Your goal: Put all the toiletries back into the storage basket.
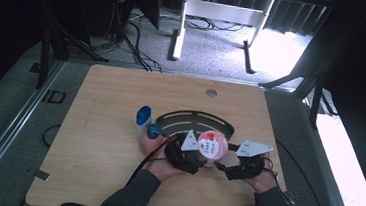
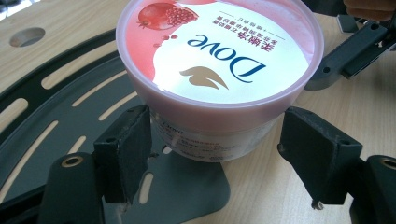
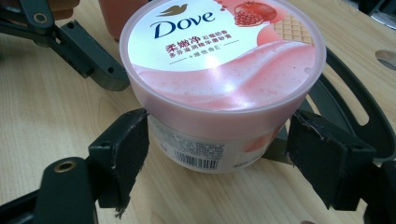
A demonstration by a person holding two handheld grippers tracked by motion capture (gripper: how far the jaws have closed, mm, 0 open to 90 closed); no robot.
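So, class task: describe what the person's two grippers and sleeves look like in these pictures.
Both the left gripper and the right gripper are black, each topped by a grey three-cornered plate and trailing a black cable. Up close, each has two blocky black jaws with flat, worn pads and brass-ringed holes in the arms behind. The person wears dark grey sleeves.

I'm working in what looks like a lab or test room: a bare wooden table point(image 1: 104, 176) on grey carpet point(image 1: 211, 45), black curtains point(image 1: 7, 27) hanging on both sides, loose cables point(image 1: 136, 38) trailing over the floor, and a white desk frame point(image 1: 218, 16) behind.
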